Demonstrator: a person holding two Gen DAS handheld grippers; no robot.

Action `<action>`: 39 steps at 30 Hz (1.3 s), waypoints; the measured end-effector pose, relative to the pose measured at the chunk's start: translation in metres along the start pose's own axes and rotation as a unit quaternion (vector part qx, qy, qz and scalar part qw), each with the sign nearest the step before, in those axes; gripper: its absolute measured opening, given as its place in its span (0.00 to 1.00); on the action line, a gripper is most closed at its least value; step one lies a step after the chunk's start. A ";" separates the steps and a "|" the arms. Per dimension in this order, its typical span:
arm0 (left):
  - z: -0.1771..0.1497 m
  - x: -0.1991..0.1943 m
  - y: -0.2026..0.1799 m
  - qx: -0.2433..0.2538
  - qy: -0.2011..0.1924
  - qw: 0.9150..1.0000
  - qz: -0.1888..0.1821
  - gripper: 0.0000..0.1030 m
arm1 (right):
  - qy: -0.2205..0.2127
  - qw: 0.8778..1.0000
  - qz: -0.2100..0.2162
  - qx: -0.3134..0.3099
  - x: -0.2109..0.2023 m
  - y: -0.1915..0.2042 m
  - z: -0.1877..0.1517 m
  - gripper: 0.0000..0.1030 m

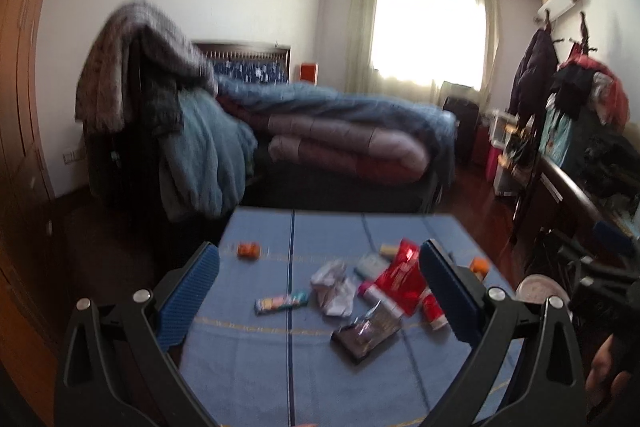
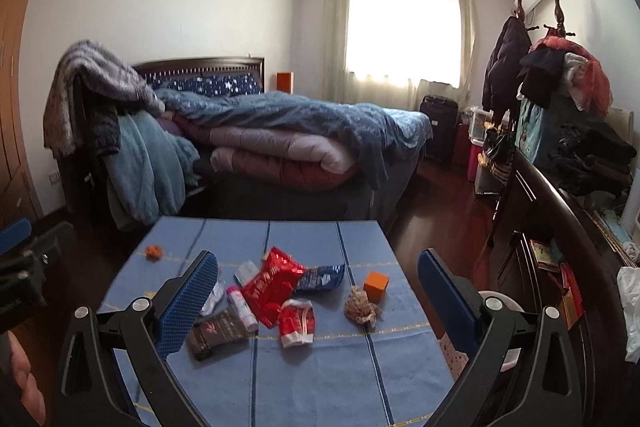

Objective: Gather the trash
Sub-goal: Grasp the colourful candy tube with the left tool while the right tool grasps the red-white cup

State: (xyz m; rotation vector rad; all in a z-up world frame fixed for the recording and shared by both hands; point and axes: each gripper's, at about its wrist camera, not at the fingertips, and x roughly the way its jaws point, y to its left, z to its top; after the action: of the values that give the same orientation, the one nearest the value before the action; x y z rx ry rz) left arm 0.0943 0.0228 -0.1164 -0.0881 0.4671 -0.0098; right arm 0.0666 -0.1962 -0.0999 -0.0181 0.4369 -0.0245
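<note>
Hovering both tools above the blue cloth-covered surface (image 2: 320,359), I keep the left tool (image 1: 320,291) and right tool (image 2: 318,301) spread wide, empty. The litter sits mid-surface: a crinkled red foil snack bag (image 2: 270,285) at 12 o'clock of the pile, a dark flat wrapper (image 2: 216,333) at 8 o'clock, a crumpled white paper (image 1: 334,287). All look light, soft and slippery; I judge pinching a raised crease of the red bag safest.

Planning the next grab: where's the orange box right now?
In the right wrist view, the orange box stands on the right part of the blue table, just behind the brown wad and right of the blue packet.
</note>
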 end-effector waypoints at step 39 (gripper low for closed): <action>-0.086 0.251 0.042 -0.027 0.223 0.967 0.120 0.79 | 0.185 0.982 0.044 -0.010 0.148 0.021 -0.078 0.96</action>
State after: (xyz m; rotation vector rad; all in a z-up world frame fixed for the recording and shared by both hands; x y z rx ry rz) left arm 0.2793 0.0502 -0.3090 -0.0829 0.9258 0.2249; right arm 0.1685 -0.1804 -0.2334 -0.0143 0.8097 0.0639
